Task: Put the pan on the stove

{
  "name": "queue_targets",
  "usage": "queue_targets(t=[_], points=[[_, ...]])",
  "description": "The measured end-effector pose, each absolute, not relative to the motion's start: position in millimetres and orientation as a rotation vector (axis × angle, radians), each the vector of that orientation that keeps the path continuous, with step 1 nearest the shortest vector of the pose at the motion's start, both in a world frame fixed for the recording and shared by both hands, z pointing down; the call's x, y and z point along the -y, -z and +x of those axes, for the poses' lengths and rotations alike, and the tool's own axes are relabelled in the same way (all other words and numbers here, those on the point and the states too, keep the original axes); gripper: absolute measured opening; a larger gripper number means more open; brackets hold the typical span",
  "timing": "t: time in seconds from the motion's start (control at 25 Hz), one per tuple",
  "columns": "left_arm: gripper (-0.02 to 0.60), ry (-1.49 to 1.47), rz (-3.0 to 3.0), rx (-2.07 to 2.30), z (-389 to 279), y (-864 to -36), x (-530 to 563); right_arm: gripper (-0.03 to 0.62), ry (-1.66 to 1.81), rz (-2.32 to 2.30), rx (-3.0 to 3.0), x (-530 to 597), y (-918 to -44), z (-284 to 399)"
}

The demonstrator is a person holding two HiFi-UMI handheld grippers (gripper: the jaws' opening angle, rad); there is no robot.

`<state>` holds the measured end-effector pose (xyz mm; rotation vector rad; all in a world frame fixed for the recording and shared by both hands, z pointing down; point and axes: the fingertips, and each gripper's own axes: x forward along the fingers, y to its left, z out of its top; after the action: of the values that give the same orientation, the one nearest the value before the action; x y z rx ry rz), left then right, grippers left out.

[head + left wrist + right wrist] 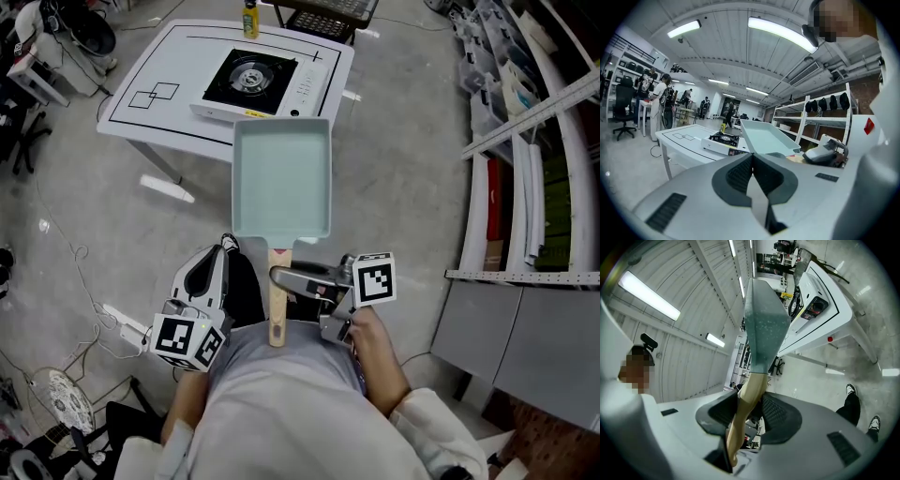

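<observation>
**A:** Why is your right gripper (749,408) clamped on the wooden handle (752,380) alone?

**B:** That grip carries the pan (281,178) flat, straight ahead of your jaws. The stove (248,80) waits on the desk (155,70) beyond the pan's far edge.

**A:** And your left gripper (752,161)?

**B:** Its jaws are pressed together on nothing. It looks like 1 grip is enough.

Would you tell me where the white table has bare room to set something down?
The table's left half, between the stove and the left edge, holds only two drawn squares. The burner is bare too. Crowded: the far edge, where a yellow bottle stands behind the stove.
</observation>
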<state>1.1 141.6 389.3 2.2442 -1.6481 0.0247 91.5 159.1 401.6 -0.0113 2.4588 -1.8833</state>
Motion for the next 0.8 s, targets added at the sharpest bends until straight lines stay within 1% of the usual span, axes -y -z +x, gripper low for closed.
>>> queue_targets(t=[0.8], points=[[-0.002,0.021,2.209,1.518,-98,-402,-15,0.158,1.926,-0.091,-2.431,-44,-407,-8]])
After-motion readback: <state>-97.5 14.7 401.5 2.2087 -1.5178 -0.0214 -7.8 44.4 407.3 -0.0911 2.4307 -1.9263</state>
